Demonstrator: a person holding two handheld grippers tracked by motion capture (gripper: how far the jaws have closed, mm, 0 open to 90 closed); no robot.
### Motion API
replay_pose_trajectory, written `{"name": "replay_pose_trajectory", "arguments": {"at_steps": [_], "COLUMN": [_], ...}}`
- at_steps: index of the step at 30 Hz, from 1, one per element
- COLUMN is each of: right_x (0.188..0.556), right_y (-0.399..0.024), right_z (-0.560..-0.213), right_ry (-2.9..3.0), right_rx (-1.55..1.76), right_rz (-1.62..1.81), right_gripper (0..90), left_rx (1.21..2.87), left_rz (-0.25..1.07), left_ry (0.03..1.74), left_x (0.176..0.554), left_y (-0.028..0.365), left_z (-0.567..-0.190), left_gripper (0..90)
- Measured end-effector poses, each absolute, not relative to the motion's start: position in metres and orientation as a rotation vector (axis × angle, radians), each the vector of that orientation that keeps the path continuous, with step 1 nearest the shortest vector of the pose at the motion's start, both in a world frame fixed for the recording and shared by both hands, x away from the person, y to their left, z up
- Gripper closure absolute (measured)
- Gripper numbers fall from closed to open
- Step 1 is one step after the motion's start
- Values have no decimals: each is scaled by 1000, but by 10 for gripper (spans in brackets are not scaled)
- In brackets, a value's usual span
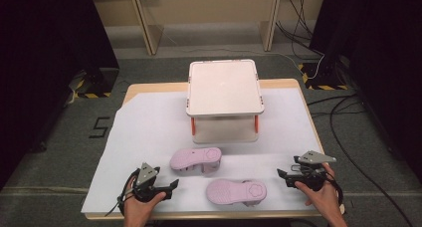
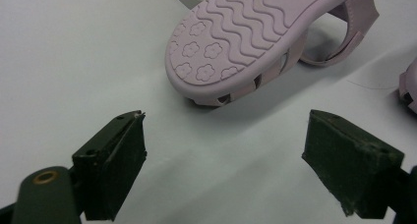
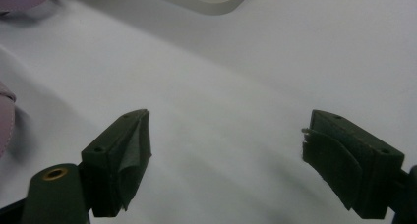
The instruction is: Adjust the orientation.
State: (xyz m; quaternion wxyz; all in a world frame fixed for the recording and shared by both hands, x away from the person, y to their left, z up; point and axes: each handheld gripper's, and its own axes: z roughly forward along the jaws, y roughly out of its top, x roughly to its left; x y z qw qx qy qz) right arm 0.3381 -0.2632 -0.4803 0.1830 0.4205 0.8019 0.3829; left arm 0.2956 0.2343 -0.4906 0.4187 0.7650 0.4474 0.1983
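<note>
Lilac rubber sandals (image 1: 195,160) lying sole-up at frame centre between wide-open left gripper (image 1: 169,188) and right gripper (image 1: 282,177); risks skidding away under an off-centre pinch.

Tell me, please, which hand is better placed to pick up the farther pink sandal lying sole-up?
Left. The left tool is open and aimed at the farther sandal; the right tool faces bare white sheet.

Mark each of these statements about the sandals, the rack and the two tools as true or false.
1. Both pink sandals lie sole-up on the white sheet: far sandal, near sandal. True.
2. The left tool grips a sandal. False: its jaws stand open and empty.
3. The right tool is open. True.
4. A sandal sits on the two-tier rack. False: its top is bare.
</note>
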Motion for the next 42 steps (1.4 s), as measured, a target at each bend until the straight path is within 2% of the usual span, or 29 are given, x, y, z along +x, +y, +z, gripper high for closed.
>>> {"name": "replay_pose_trajectory", "arguments": {"at_steps": [9,19,32,42], "right_x": [338,338,338,339], "right_y": [-262,-261,-258,-259], "right_z": [-480,-481,-482,-483], "right_ry": [2261,2265,2291,2298], "right_rx": [1177,1174,1162,1159], "right_rz": [1077,1077,1068,1061], "right_gripper": [182,187,193,198], "left_rx": [1881,1868,1917,1882], "left_rz": [489,495,664,727], "left_ry": [1127,1128,1178,1184], "left_x": [294,292,319,345], "left_y": [231,205,180,176], "left_z": [-489,-485,-487,-480], "left_gripper": [149,149,140,140]}}
